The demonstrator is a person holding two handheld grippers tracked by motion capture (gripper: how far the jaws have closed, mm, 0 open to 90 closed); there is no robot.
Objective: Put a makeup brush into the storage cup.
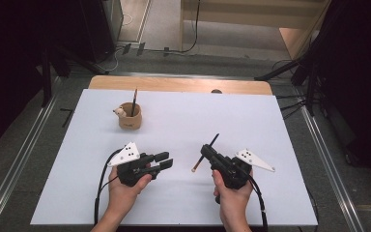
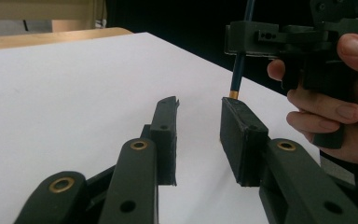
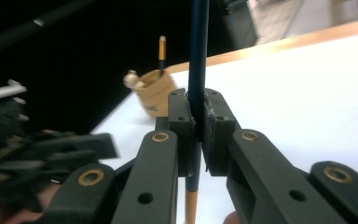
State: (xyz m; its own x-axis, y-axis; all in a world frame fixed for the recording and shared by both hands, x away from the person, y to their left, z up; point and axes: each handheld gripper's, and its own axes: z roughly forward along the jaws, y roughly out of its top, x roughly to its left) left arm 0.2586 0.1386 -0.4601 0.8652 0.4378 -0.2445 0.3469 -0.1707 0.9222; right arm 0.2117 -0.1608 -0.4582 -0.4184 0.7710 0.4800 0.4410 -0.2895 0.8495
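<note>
One pencil [image 1: 205, 153] (dark) in right gripper [image 1: 206, 151]

The high view looks forward and down over the whole white rectangular table top [image 1: 183, 121]. The left gripper view sits low, skimming the table towards the far wooden edge. The right gripper view, equally close, faces the tan wooden pen cup [image 3: 154, 92], which the high view shows at upper left [image 1: 129, 116].

Matt black plastic right tool [image 3: 196, 135], glossy dark brush [image 3: 198, 56], matt wooden cup [image 1: 129, 116].
</note>
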